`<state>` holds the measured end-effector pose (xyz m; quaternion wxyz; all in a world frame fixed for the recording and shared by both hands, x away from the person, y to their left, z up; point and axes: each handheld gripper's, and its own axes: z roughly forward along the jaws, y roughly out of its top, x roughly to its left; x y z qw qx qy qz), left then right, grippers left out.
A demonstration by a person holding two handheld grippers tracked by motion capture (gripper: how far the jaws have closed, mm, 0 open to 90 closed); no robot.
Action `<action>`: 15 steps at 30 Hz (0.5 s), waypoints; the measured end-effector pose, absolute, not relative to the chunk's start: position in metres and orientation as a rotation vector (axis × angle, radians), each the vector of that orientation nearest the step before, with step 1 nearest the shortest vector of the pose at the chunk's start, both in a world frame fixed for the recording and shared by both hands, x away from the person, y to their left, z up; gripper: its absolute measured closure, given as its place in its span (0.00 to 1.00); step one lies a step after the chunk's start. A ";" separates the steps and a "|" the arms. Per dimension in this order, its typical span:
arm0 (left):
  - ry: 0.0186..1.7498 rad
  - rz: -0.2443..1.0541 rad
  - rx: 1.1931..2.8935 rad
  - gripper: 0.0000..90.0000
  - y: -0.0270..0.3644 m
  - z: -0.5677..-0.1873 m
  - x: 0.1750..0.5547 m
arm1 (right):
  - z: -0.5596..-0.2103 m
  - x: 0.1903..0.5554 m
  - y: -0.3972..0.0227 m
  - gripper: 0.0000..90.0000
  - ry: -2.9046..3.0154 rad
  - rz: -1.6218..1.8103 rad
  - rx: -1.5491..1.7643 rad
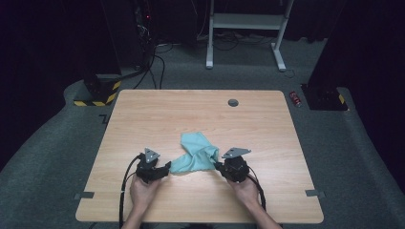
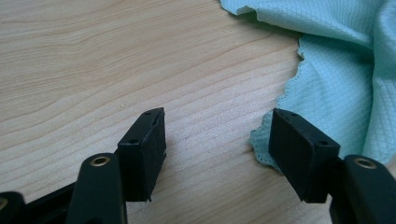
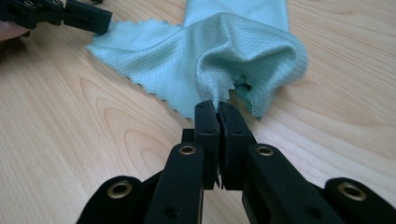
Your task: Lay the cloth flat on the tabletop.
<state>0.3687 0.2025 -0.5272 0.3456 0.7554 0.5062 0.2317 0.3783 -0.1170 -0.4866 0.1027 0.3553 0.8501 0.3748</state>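
We note the wooden table [image 1: 143, 119] bears no legible markings. The teal cloth [image 1: 195, 153], unlabelled, lies near-centre, its long axis running left-near to right. The right gripper [image 3: 218, 109] is clamped on its corner; the left gripper [image 2: 217, 140] stands spread, unengaged, beside the cloth's left corner.

the table [image 1: 143, 114] lies bare around the teal cloth [image 1: 193, 155], so a gripper could pass along the far half and both side edges. only the bunched cloth between the two hands stands in the way.
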 end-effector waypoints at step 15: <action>1.312 0.546 1.913 0.45 0.197 -0.524 0.371 | -0.499 0.361 -0.152 0.88 2.452 1.059 1.162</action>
